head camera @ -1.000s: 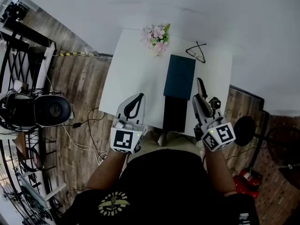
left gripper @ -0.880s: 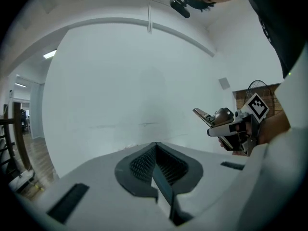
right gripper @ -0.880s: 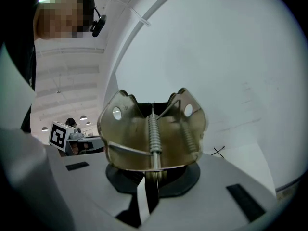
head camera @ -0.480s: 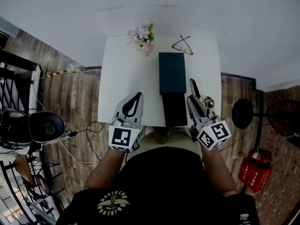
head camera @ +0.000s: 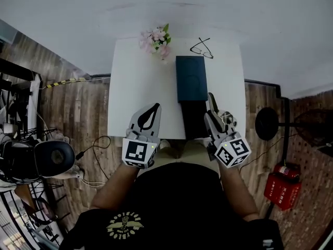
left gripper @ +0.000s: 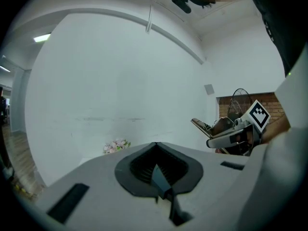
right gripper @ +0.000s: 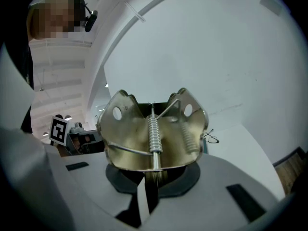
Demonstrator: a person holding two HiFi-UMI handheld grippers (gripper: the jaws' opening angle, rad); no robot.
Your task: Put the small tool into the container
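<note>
The small tool (right gripper: 153,129) is a shiny metal spring clamp. My right gripper (right gripper: 151,174) is shut on its base and holds it tilted upward. In the head view the right gripper (head camera: 210,102) hovers over the near right part of the white table (head camera: 140,87), just right of the container. The container (head camera: 191,77) is a dark teal oblong box at the table's middle, with a black oblong part (head camera: 193,120) against its near end. My left gripper (head camera: 155,107) is shut and empty over the table's near left edge. The left gripper view shows the clamp (left gripper: 211,127) in the other gripper.
Pink flowers (head camera: 156,39) and a pair of glasses (head camera: 201,49) lie at the table's far edge. Wooden floor surrounds the table. A black round stand base (head camera: 266,124) and a red object (head camera: 282,190) are on the right, with black equipment (head camera: 49,158) and cables on the left.
The head view has swung, so the table now sits more to the left and squarer in the picture. Both grippers stay by the near edge, and the right one still holds the clamp.
</note>
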